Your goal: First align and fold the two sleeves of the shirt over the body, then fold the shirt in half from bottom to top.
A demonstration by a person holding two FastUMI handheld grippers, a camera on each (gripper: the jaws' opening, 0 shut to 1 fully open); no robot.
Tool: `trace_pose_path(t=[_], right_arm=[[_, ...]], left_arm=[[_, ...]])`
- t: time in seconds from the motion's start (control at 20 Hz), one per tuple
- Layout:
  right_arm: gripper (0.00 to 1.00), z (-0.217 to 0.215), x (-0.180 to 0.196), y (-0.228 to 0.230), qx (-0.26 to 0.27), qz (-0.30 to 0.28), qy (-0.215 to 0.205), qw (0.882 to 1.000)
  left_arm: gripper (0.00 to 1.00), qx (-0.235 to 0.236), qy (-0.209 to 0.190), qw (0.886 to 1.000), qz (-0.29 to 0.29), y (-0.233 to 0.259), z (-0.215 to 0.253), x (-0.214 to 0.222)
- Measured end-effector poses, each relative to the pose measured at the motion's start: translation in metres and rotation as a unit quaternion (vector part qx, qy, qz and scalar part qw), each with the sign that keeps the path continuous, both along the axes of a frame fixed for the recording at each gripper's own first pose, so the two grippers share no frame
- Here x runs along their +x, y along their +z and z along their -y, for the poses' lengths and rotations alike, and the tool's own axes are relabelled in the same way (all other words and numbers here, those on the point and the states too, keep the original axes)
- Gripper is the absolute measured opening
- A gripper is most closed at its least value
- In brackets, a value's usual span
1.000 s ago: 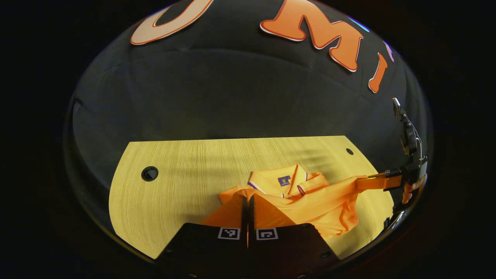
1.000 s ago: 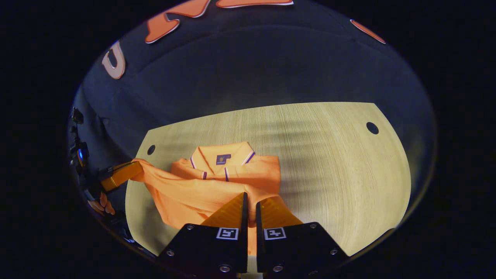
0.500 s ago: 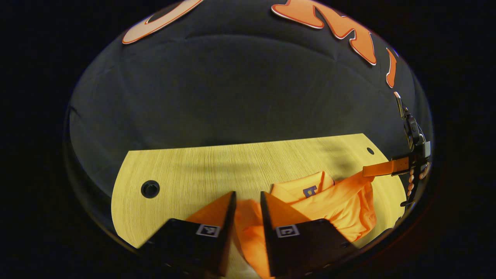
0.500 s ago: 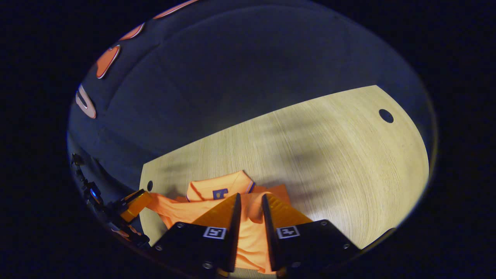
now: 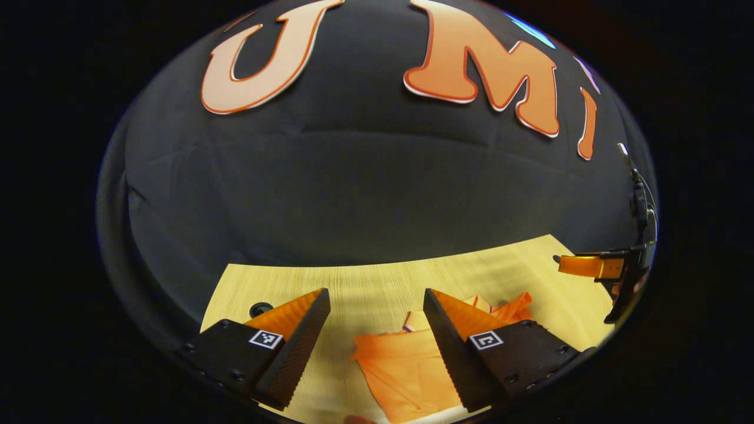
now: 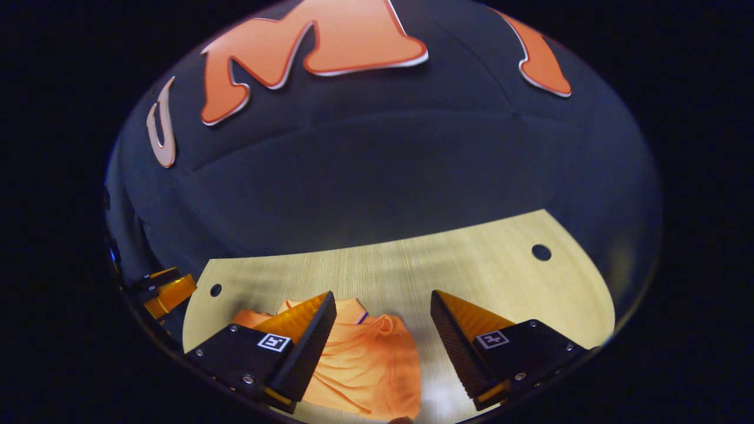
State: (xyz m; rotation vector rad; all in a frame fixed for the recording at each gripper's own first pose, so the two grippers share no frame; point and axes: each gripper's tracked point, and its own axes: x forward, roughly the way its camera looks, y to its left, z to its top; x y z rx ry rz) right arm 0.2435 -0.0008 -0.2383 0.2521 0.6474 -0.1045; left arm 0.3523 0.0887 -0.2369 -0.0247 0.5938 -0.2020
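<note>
Left gripper view. I count one left claw (image 5: 376, 315), with its two fingers spread wide apart and nothing between them: released. Through the gap I see one orange shirt (image 5: 406, 368) lying crumpled on the one wooden table (image 5: 377, 282). The shirt sits at the near edge of the table, just right of the gap's centre, and part of it is hidden behind my right-hand finger. One round hole (image 5: 260, 308) in the table surface shows beside the left-hand finger. At the far right edge I see the right claw (image 5: 568, 263) held above the table, apart from the shirt; its fingers appear edge-on, so this view does not settle its state.

Right gripper view. I count one right claw (image 6: 383, 315), two fingers spread wide, gripping nothing: released. The same shirt (image 6: 368, 365) lies bunched on the table (image 6: 483, 277) at the near edge, reaching from behind the left-hand finger to about the middle of the gap. Its collar (image 6: 353, 307) shows at the far side of the heap, next to that finger's tip. I count two round holes in the table: one (image 6: 215, 290) near the far left corner, one (image 6: 541, 252) near the far right. At the left edge the left claw (image 6: 168, 292) is partly visible beyond the table edge, clear of the shirt.
</note>
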Motion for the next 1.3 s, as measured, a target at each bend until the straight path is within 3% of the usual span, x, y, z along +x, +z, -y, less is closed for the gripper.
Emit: trace_pose_path(t=[0.15,0.3,0.6,0.9,1.05,1.3], right_arm=[[0.98,-0.010,-0.026,0.036,-0.009,0.040,0.015,0.999],[0.98,-0.025,-0.051,0.063,-0.032,0.085,0.050,0.995],[0.98,-0.041,-0.109,0.122,-0.061,0.146,0.073,0.985],[0.98,-0.046,-0.168,0.165,-0.066,0.207,0.082,0.973],[0.98,-0.044,-0.193,0.180,-0.074,0.235,0.086,0.965],[0.98,-0.054,-0.232,0.194,-0.102,0.275,0.102,0.951]], left_arm=[[0.99,-0.030,0.023,0.999,0.015,0.033,0.005,-0.031],[0.98,-0.033,0.023,0.998,0.045,0.059,0.009,-0.060],[0.98,-0.029,0.037,0.994,0.101,0.116,0.017,-0.134],[0.98,-0.023,0.052,0.984,0.167,0.158,0.024,-0.205],[0.98,-0.027,0.076,0.974,0.211,0.174,0.029,-0.237],[0.97,-0.019,0.073,0.966,0.247,0.188,0.049,-0.290]])
